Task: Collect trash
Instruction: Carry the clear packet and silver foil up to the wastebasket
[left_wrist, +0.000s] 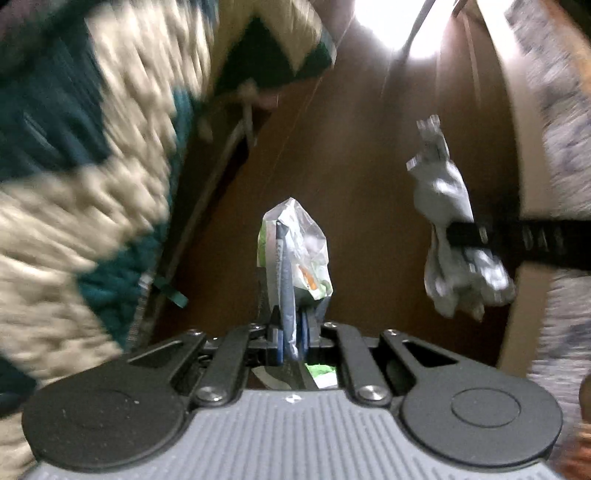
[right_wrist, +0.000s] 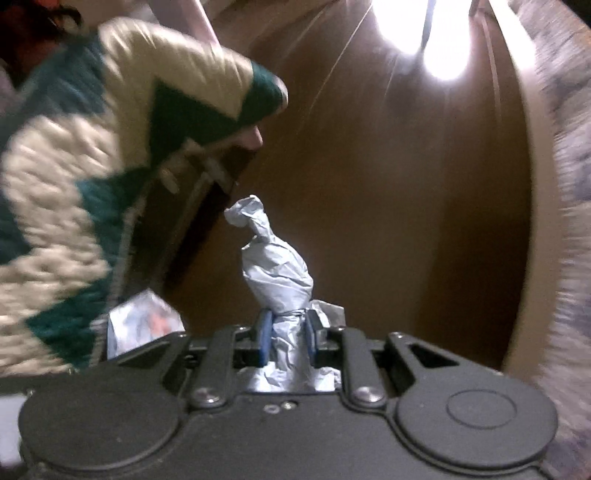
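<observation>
Brown surface (left_wrist: 351, 155), smooth and glare-lit at its far end, fills the left wrist view; whether it is counter or floor cannot be told.
- Left claw (left_wrist: 291, 332): pressed together on a clear plastic wrapper (left_wrist: 295, 247) with green and orange print, which stands straight ahead of the tips.
- Right of that claw: crumpled grey paper (left_wrist: 447, 195), pinched by a dark finger (left_wrist: 465, 234) of the other tool.
- Left: a cream-and-teal knit sleeve (left_wrist: 92, 166), blurred.

Right wrist view, same brown ground.
- Right claw (right_wrist: 286, 332): pinching the grey paper wad (right_wrist: 273, 269).
- Lower left: another crinkled scrap (right_wrist: 144, 321), partly hidden.

Progress, judged: two pieces are picked up and none binned; no bin is visible.
</observation>
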